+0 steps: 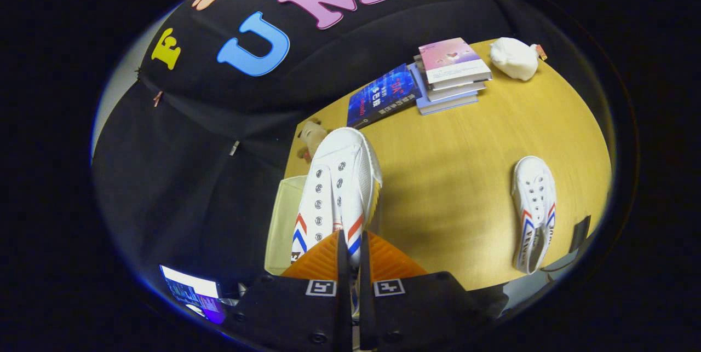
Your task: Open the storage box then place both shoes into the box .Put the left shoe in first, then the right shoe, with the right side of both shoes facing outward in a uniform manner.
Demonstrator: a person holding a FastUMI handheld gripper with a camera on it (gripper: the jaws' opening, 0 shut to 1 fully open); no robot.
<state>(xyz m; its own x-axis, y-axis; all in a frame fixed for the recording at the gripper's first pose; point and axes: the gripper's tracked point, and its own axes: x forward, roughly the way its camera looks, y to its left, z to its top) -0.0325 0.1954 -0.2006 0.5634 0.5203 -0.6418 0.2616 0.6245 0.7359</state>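
- Gripper (350,256) clamped on a white shoe (338,188), fingers nearly together with just a thin slice of the heel end pinched between them.
- Held shoe pointed away from the fingers, toe out front, lace eyelets and red-and-blue side stripes facing the camera. Heel part hidden behind the fingers, so hard to say exactly what was gripped there.
- Looked lifted off the wooden table (465,177), hanging over the table's edge, though height tough to judge through the fisheye.
- Pale cream storage box (282,220) just beside and partly behind the held shoe. Only one wall and a bit of rim visible, rest covered by the shoe and fingers. Couldn't tell whether open or shut.
- Second white shoe (534,212) lying on the table well apart from the held one, same stripes, heel toward the near table edge.
- Small tan plush thing (311,136) peeking out beyond the held shoe's toe, mostly hidden, couldn't make out what.
- Blue book (383,96) flat on the far side of the table, touching or just beside a stack of books (452,75).
- White lumpy soft thing (513,58) near the stack, shape unclear.
- Lit screen (191,294) down beside the gripper body, cut off.
- Dark small item (579,234) at the table's edge near the second shoe, too distorted to identify.
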